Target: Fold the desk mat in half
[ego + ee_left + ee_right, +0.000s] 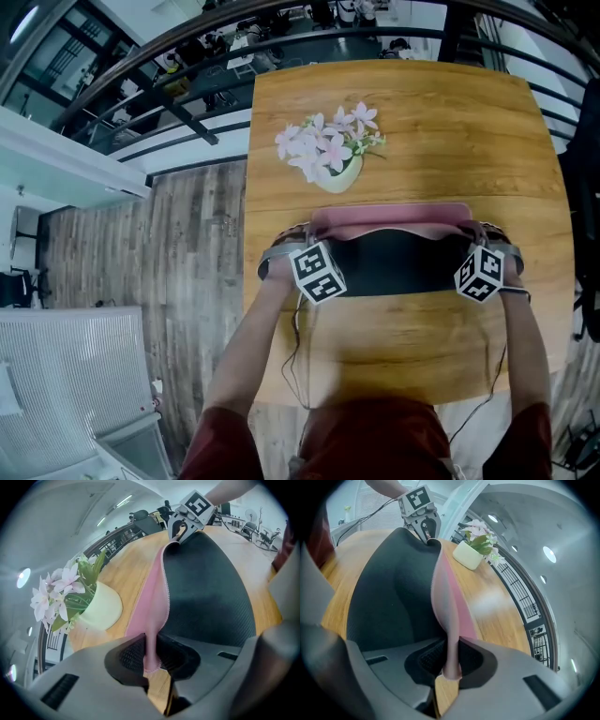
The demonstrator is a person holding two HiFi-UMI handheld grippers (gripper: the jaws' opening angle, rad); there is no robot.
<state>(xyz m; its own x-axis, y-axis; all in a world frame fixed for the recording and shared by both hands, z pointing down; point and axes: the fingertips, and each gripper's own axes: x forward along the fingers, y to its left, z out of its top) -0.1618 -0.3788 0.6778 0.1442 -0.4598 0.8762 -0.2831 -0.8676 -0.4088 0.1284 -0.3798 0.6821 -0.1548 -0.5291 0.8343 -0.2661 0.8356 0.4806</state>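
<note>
The desk mat, pink on top point(389, 217) and black underneath point(394, 264), is lifted off the wooden table by its two near corners. Its black underside faces me and its far edge still rests on the wood. My left gripper point(292, 240) is shut on the left corner; the pink edge point(151, 654) sits pinched between its pads. At the other end, my right gripper point(489, 238) is shut on the right corner point(451, 665). Each gripper view shows the other gripper across the arched mat: the right gripper point(183, 524) and the left gripper point(423, 527).
A pale vase of pink flowers point(335, 155) stands just beyond the mat's far edge, also seen as the vase point(101, 607) and the vase point(468, 555). Bare table point(403, 342) lies between the mat and me. The table's left edge drops to a wood floor point(150, 244).
</note>
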